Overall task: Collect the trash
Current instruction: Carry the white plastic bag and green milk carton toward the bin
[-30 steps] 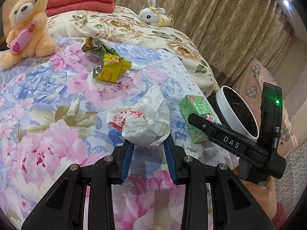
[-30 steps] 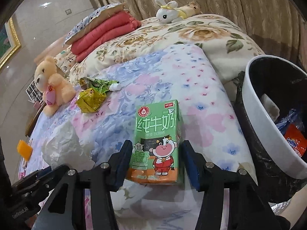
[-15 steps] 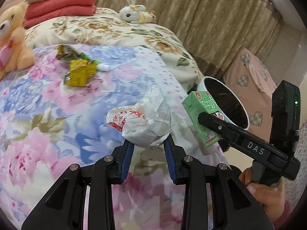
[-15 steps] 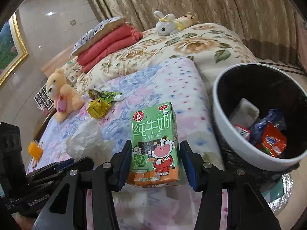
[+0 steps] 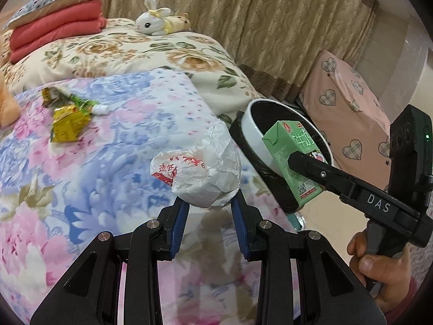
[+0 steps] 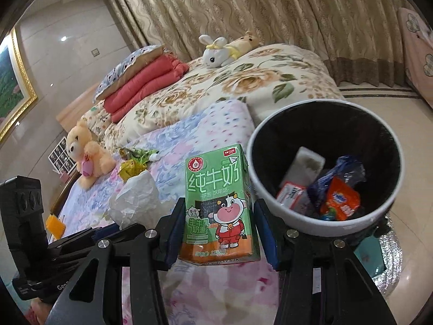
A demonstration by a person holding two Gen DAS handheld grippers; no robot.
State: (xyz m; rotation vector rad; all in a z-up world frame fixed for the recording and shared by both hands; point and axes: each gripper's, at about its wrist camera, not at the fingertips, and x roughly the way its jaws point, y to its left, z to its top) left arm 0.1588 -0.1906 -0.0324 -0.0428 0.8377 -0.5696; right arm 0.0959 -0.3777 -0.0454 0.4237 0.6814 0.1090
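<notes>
While both tools were raised above the bed's near edge, the scene stood thus:
Left tool [image 5: 208,216]: clamped on a crumpled white paper bag [image 5: 200,173] with red print, held off the floral bedspread [image 5: 81,162].
Right tool [image 6: 219,233]: pinching a green milk carton [image 6: 219,208] upright between its blue pads [image 6: 173,233], just beside the rim of the trash bin [image 6: 284,216].
Trash bin: white-rimmed, black-lined, standing on the floor at the bed's corner; wrappers [image 6: 341,200] lay inside.
Bed: a yellow wrapper [image 5: 69,124] and a green wrapper [image 5: 78,103] lay touching toward the far left edge.
Far end: a plush rabbit [image 5: 154,25] and folded red blankets [image 5: 56,35].
</notes>
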